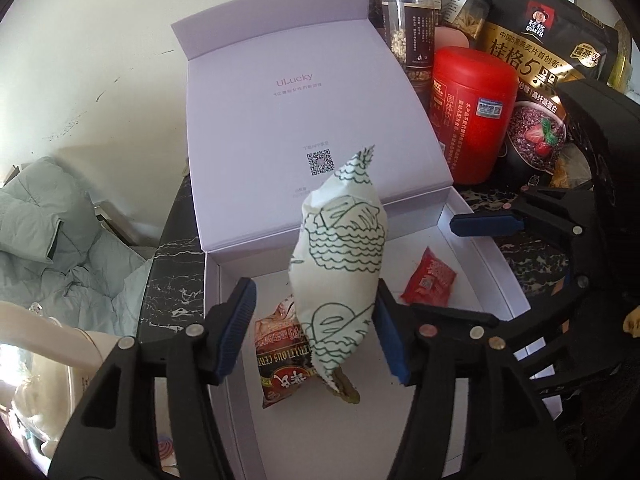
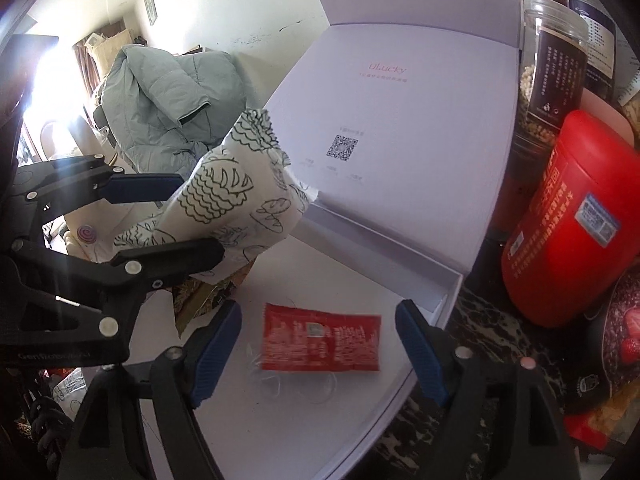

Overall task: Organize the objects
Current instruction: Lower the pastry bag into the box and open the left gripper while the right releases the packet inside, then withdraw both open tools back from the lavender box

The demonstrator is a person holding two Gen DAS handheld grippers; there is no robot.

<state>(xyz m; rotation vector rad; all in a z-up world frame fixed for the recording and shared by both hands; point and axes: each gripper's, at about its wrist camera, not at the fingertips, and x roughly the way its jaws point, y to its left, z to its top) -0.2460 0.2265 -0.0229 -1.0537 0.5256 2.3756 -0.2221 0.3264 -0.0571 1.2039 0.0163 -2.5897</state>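
Observation:
A white packet with green line drawings stands between the fingers of my left gripper, over the open white box. The jaws are wide and the left pad stands clear of the packet, so the gripper is open. The packet also shows in the right wrist view. Under it lies a brown cereal sachet. A red sachet lies in the box; in the right wrist view the red sachet sits between the open fingers of my right gripper, just above it.
The box lid stands open at the back. To the right stand a red canister, clear jars and a black Quaker oats bag. A grey-green duvet lies left of the dark marble table.

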